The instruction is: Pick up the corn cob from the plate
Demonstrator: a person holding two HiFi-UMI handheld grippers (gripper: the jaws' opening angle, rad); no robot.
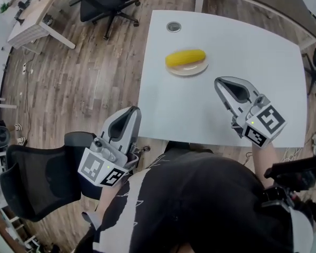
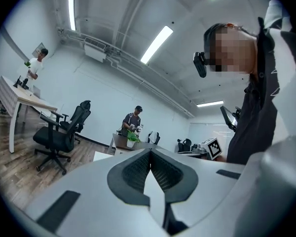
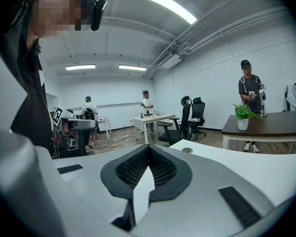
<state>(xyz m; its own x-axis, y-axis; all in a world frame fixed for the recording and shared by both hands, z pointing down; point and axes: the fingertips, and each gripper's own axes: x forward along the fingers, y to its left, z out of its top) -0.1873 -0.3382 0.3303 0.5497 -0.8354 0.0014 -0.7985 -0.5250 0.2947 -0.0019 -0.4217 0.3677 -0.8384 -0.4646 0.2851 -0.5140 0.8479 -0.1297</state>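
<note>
Yellow corn cob (image 1: 185,58) lying lengthwise on a pale plate (image 1: 188,71), upon the white tabletop (image 1: 200,109). Right gripper (image 1: 222,83) nearer than the plate and to its right, above the tabletop, well apart from the cob; jaws pressed together tip to tip, holding nothing. Left gripper (image 1: 130,113) nearer than the plate and well to its left, just off the tabletop's near left edge, over the wood floor (image 1: 95,73); jaws likewise closed on each other, empty. Beyond the plate, slightly left: a round grommet (image 1: 174,27) set in the tabletop. Farther beyond the plate and left: a black chair (image 1: 108,4) on the floor.
</note>
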